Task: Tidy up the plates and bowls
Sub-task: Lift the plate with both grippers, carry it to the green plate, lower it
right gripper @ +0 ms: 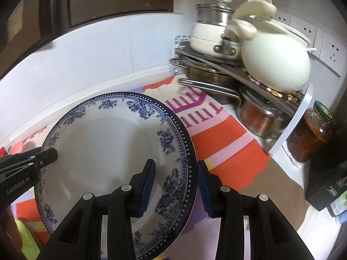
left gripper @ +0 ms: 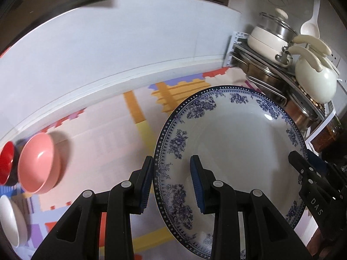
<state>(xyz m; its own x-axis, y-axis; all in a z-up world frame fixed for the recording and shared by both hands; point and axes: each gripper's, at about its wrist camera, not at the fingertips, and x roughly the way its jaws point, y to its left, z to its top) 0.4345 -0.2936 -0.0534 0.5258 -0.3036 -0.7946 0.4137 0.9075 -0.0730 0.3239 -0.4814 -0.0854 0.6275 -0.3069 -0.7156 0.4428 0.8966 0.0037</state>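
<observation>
A large white porcelain plate with a blue floral rim (left gripper: 229, 151) is carried between the two grippers, raised and tilted above the counter's colourful patterned mat (left gripper: 112, 134). The left gripper (left gripper: 173, 182) pinches the plate's left rim: one blue-padded finger lies on the upper face, the other against the underside. The right gripper (right gripper: 176, 186) grips the opposite, right rim the same way, its jaws closed on the rim rather than pressed together.

The step in hand looks like a two-handed transfer of the plate, lifted clear and not yet set down. To the far left on the mat sit a pink ceramic bowl (left gripper: 39, 164), a red bowl (left gripper: 6, 162) just beside it and a white bowl (left gripper: 10, 221) nearer; to the far right a corner rack (right gripper: 238, 69) carries cream and steel pots, with a glass jar of brown preserve (right gripper: 312, 134) near its foot.

The next move calls for both hands travelling together at the same tilt, then lowering the plate flat onto its resting spot before either grip eases; which spot is meant cannot be told here.
</observation>
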